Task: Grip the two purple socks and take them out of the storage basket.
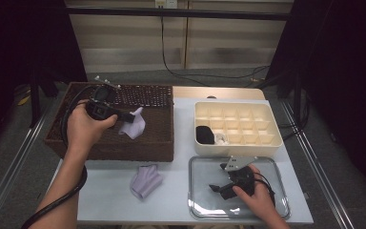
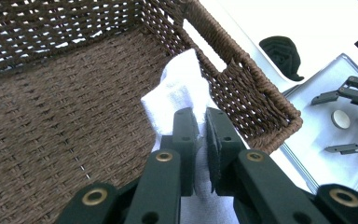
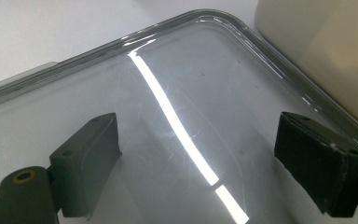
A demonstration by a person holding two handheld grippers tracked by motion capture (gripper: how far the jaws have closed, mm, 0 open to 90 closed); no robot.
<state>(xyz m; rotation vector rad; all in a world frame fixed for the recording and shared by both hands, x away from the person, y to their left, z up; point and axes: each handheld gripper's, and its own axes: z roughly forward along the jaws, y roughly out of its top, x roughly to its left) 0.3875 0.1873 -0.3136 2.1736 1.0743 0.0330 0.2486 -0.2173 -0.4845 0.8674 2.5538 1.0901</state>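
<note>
My left gripper (image 1: 129, 117) hovers over the brown wicker basket (image 1: 124, 149), shut on a pale cloth (image 1: 134, 127) that hangs from its jaws. In the left gripper view the jaws (image 2: 202, 116) pinch the cloth (image 2: 179, 93) close to the basket's near wall (image 2: 256, 112). A second pale lavender cloth (image 1: 145, 181) lies crumpled on the table in front of the basket. My right gripper (image 1: 219, 188) rests low on a clear tray (image 1: 267, 164), jaws wide open. The right gripper view has nothing between its jaws (image 3: 200, 156), just the tray's glossy surface (image 3: 223, 28).
A cream compartment box (image 1: 262, 110) stands behind the clear tray, with a black bundle (image 1: 205, 135) and a small white item (image 1: 220, 139) in its front-left cells. Cables run across the floor beyond the table. The basket takes up the table's left back.
</note>
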